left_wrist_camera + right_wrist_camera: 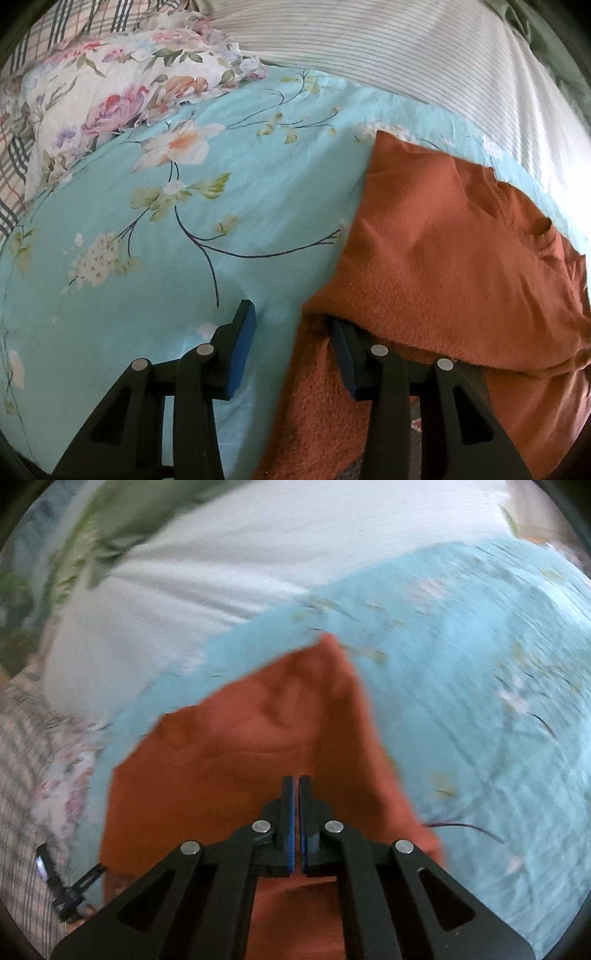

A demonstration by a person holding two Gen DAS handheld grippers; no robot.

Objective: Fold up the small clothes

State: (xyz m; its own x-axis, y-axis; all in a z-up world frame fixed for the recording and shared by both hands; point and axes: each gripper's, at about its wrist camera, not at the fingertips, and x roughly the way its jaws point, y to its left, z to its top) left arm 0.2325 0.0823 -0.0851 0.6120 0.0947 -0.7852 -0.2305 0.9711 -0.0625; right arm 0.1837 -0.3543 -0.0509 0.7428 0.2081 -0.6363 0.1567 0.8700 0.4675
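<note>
A rust-orange knit garment (443, 236) lies partly folded on a light blue floral bedsheet (207, 206), at the right of the left wrist view. My left gripper (291, 328) is open at the garment's left edge; its right finger is tucked under a fold of the cloth, its left finger (243, 332) rests over bare sheet. In the blurred right wrist view the same garment (236, 746) fills the centre. My right gripper (296, 786) is shut above it, with nothing seen between its blue pads.
A floral pillow (122, 92) and a plaid cloth (22, 155) lie at the far left. A white striped cover (406, 55) runs along the back. The blue sheet (480, 701) spreads to the right of the garment. A black strap (70, 886) sits at lower left.
</note>
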